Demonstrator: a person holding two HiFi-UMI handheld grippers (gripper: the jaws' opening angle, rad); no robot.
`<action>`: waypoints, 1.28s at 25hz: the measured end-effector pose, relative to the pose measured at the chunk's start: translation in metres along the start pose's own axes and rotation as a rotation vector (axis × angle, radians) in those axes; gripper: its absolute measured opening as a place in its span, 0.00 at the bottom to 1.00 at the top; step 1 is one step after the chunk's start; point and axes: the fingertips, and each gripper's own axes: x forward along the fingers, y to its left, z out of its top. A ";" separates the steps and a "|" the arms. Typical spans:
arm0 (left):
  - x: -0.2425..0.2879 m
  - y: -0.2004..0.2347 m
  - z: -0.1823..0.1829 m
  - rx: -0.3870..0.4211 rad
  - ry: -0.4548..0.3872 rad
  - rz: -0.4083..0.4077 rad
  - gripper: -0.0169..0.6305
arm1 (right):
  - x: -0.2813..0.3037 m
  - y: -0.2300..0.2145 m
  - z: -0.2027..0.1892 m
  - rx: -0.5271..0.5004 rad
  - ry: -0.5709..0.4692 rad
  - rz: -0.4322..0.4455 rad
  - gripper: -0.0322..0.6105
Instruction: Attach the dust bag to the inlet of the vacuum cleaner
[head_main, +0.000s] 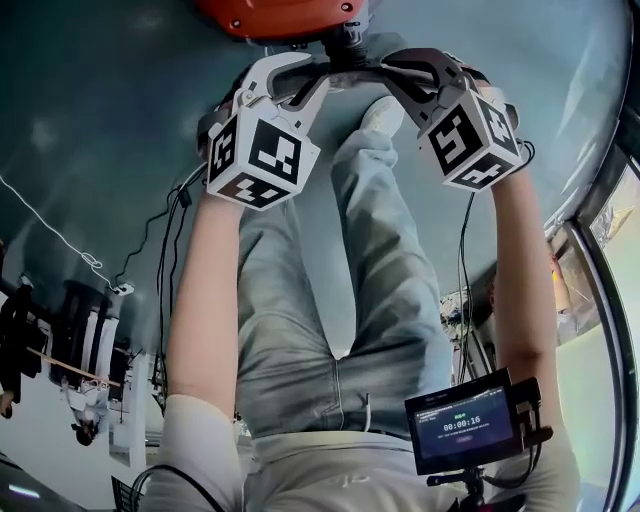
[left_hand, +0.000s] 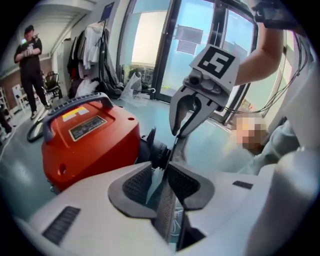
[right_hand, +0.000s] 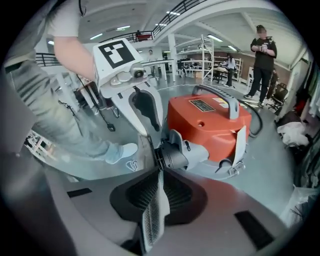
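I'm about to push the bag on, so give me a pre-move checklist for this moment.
1. Left gripper jaws shut on bag: ok.
2. Right gripper jaws shut on bag: ok.
3. Bag held up at inlet: ok.
4. Bag mouth seated on inlet: cannot tell.
5. Vacuum upright: ok.

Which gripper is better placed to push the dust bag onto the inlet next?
Marginally the right gripper: it is shut on the dust bag with the inlet directly ahead of its tips. The left gripper holds it too, jaws wider.
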 end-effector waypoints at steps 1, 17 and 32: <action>0.004 0.000 -0.001 0.004 0.019 -0.039 0.20 | 0.002 0.001 0.001 -0.017 0.005 0.024 0.08; 0.015 -0.017 -0.006 0.326 0.192 -0.214 0.07 | 0.012 0.013 0.013 -0.211 0.082 -0.030 0.07; 0.019 -0.001 -0.003 0.148 0.193 -0.144 0.05 | 0.015 -0.010 0.012 -0.093 0.083 0.004 0.07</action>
